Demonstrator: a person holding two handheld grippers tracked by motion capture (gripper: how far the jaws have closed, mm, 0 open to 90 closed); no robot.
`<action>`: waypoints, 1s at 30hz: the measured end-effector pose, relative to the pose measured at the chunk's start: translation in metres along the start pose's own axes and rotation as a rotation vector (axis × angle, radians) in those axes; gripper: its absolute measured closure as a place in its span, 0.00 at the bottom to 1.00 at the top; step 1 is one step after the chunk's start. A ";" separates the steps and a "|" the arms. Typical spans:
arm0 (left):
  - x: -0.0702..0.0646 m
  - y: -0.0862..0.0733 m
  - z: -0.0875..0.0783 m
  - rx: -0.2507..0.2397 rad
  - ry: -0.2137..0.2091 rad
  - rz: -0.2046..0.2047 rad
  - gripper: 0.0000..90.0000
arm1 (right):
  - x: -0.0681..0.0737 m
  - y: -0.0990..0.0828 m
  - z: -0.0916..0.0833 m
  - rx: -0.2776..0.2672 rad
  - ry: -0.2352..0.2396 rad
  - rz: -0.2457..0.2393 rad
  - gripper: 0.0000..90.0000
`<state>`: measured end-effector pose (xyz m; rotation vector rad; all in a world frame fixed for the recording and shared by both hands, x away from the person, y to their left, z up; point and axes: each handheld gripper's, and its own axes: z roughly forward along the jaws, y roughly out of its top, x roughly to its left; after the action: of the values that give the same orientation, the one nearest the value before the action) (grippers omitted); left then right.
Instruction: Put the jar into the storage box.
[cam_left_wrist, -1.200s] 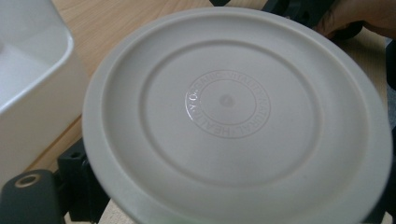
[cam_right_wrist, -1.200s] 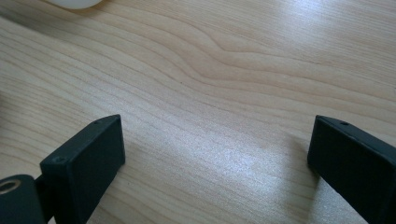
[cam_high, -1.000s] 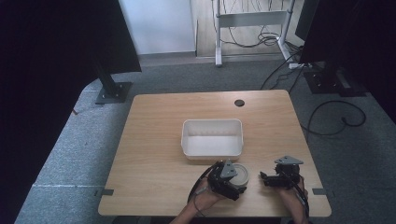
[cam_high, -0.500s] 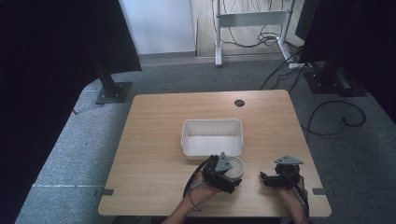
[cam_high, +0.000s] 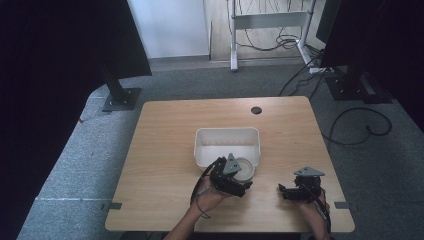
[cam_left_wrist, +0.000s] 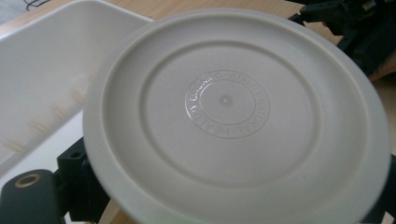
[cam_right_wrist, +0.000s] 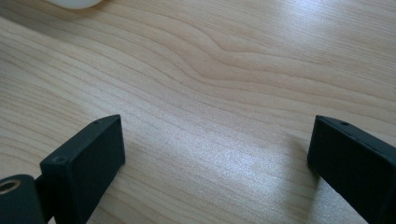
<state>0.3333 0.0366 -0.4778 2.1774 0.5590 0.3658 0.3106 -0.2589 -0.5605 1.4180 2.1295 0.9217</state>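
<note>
Bin (cam_high: 227, 135) of white plastic sat mid-tabletop (cam_high: 165, 130), nothing visible inside. My left gripper (cam_high: 239, 184) clamped a round cream lid (cam_left_wrist: 233, 116) at its near edge; my right gripper (cam_right_wrist: 215, 163) rested spread wide.

High view: overhead from the person's side, looking forward and down across the whole worktop (cam_high: 165, 125). Left tool view: very close, facing a round lid (cam_left_wrist: 233, 116) and tray (cam_left_wrist: 42, 70), both shared with high view. Right tool view: low, close over bare worktop.
</note>
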 end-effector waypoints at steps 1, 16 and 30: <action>0.002 0.000 -0.001 0.000 0.004 -0.002 0.11 | 0.000 0.000 0.000 0.000 0.000 0.000 0.04; 0.028 0.004 -0.004 -0.003 0.059 -0.039 0.11 | 0.000 0.000 0.000 0.000 0.000 0.000 0.04; 0.051 0.006 -0.001 -0.012 0.126 -0.057 0.11 | 0.000 0.000 0.000 0.000 0.000 0.000 0.04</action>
<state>0.3780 0.0601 -0.4688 2.1325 0.6858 0.4763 0.3106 -0.2588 -0.5606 1.4183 2.1289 0.9216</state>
